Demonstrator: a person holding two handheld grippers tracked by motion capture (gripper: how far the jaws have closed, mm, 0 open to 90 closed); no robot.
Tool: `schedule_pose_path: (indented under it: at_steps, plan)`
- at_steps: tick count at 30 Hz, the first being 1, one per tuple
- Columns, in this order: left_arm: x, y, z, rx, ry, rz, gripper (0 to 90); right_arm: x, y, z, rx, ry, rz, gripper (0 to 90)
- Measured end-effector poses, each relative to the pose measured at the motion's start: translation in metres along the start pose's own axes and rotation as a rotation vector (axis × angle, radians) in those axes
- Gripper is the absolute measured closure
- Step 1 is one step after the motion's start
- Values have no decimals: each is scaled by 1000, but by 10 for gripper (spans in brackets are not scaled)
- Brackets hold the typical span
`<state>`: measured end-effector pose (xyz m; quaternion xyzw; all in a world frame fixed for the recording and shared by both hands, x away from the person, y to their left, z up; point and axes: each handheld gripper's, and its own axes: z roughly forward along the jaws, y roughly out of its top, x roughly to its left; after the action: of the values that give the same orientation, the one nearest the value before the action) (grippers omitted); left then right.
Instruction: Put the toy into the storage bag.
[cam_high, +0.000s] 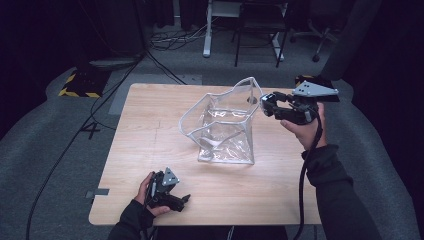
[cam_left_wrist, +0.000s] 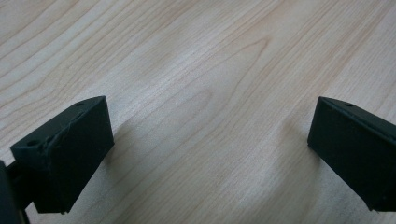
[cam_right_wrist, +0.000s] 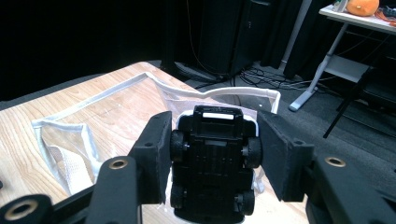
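Nearest the person, the left gripper (cam_high: 186, 199) is resting low on the light wooden table (cam_high: 145, 150), its jaws standing wide apart with nothing but bare wood between them. Farther out, the right gripper (cam_high: 263, 104) is hanging at the far right rim of the clear soft plastic storage bag with white piping (cam_high: 225, 127), its jaws clamping a small black toy car (cam_right_wrist: 214, 161) by the wheels, underside facing the camera. The car is sitting above the bag's open mouth, not yet inside.

The grip is looking risky: the wheels can roll between the pads, so the car may be slipping out and dropping outside the rim. The bag's floppy wall is sagging and could fold shut under a nudge, since nothing is holding it open. Beyond the table, black cables (cam_high: 165, 40) are trailing across the grey floor beneath a white desk leg (cam_high: 207, 30)
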<state>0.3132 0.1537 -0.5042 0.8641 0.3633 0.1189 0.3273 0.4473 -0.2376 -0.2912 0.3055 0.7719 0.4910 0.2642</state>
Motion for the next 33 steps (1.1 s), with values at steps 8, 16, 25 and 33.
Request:
schedule_pose_path:
  at_steps: [8,16,25,33]
  plan:
    - [0,0,0,-3,1,-1,4,5,6,5,-9,12,-20,480]
    - [0,0,0,-3,2,-1,4,8,11,12,-18,19,-20,480]
    - [0,0,0,1,7,10,4,13,16,28,-19,35,-13,480]
    - [0,0,0,-1,8,6,4,16,20,36,-24,45,-13,480]
